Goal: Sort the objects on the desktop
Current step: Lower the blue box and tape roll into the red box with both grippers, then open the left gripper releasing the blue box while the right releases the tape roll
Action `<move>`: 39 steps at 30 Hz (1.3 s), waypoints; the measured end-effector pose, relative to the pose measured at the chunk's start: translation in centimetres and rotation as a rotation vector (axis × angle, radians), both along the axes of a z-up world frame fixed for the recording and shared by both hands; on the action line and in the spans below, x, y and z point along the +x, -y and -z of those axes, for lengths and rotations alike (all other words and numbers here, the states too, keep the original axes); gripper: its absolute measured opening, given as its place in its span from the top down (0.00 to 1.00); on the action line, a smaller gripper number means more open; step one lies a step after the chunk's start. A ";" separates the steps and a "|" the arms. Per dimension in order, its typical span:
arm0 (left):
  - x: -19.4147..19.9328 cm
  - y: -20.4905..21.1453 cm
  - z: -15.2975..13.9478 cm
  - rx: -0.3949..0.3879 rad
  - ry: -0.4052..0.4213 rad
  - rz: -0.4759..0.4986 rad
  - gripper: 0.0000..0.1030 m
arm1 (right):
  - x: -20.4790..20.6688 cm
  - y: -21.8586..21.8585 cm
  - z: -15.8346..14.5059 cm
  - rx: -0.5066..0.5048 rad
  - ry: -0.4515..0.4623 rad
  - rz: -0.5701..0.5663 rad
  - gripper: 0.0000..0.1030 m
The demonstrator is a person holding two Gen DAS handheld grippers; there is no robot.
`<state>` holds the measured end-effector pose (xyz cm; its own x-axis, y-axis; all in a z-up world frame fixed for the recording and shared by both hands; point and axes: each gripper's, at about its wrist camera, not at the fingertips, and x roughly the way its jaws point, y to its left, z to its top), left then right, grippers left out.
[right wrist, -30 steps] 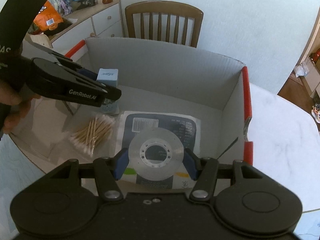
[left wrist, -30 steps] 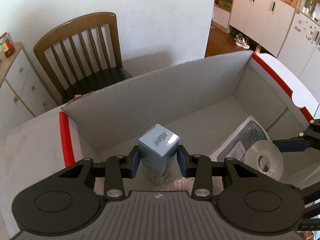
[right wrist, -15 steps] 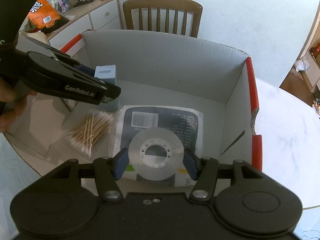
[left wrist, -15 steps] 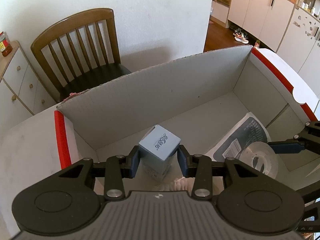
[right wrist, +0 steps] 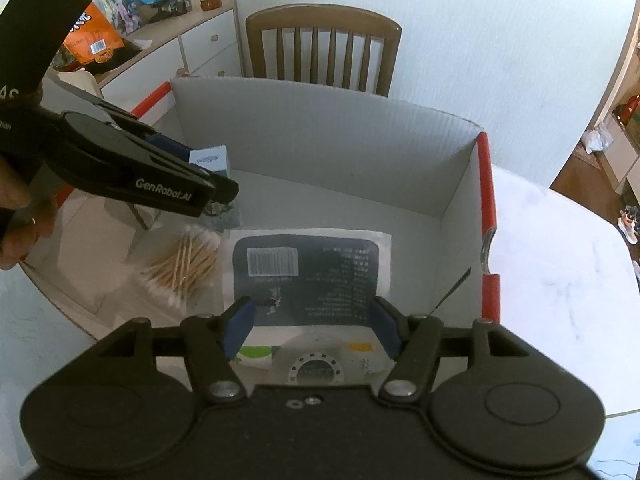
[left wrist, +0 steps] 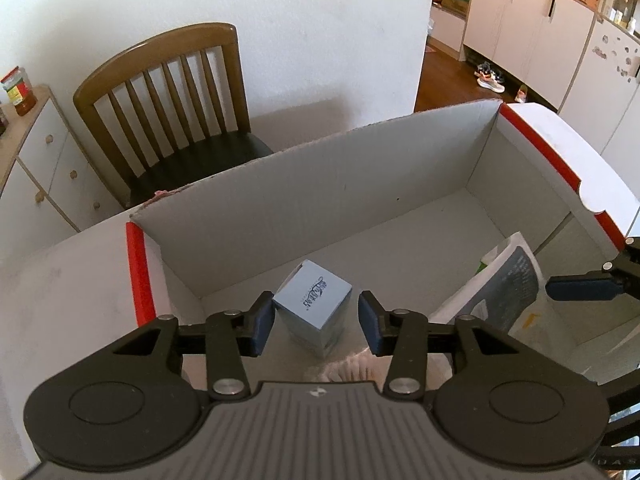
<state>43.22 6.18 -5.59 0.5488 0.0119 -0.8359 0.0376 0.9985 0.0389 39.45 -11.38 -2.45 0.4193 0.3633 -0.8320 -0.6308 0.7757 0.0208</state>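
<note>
A small blue-grey carton (left wrist: 314, 306) stands on the floor of the open cardboard box (left wrist: 320, 184). My left gripper (left wrist: 316, 322) is open, its pads on either side of the carton and clear of it. My right gripper (right wrist: 312, 326) is open above a dark printed packet (right wrist: 308, 276). A clear tape roll (right wrist: 316, 364) lies on the packet just below the right gripper, free of the pads. The carton (right wrist: 210, 160) and the left gripper (right wrist: 168, 184) also show in the right wrist view.
A bag of cotton swabs (right wrist: 184, 264) lies on the box floor left of the packet. The box has red-edged side flaps (right wrist: 486, 216). A wooden chair (left wrist: 172, 108) stands behind the box, a white drawer cabinet (right wrist: 192, 52) to the left.
Both grippers opened. The left let go of the carton, which now stands on the box floor. The right let go of the tape roll, which now lies on the packet.
</note>
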 end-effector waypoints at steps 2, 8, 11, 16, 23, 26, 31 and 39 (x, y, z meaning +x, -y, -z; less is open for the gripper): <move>-0.2 0.1 -0.4 -0.002 0.010 0.000 0.45 | -0.2 0.1 -0.3 0.004 0.008 0.004 0.34; -0.8 0.5 -1.8 -0.005 0.038 -0.008 0.44 | -0.7 0.6 -1.5 0.015 0.037 0.013 0.34; -1.2 0.8 -2.3 -0.001 0.046 -0.003 0.44 | -1.2 0.8 -2.1 0.022 0.048 0.016 0.34; -1.9 1.1 -3.2 -0.005 0.061 -0.004 0.44 | -2.3 1.0 -2.8 0.025 0.062 0.016 0.34; -3.5 1.6 -4.6 -0.029 0.087 -0.003 0.44 | -3.8 1.7 -4.1 0.027 0.084 0.027 0.34; -4.1 2.0 -5.0 -0.030 0.095 0.003 0.44 | -4.5 2.1 -4.8 0.028 0.093 0.037 0.34; -5.3 2.6 -5.7 -0.038 0.101 0.014 0.44 | -6.0 3.2 -5.7 0.028 0.106 0.058 0.34; -7.5 3.5 -6.6 -0.037 0.113 0.006 0.44 | -8.4 4.8 -6.7 0.027 0.130 0.028 0.34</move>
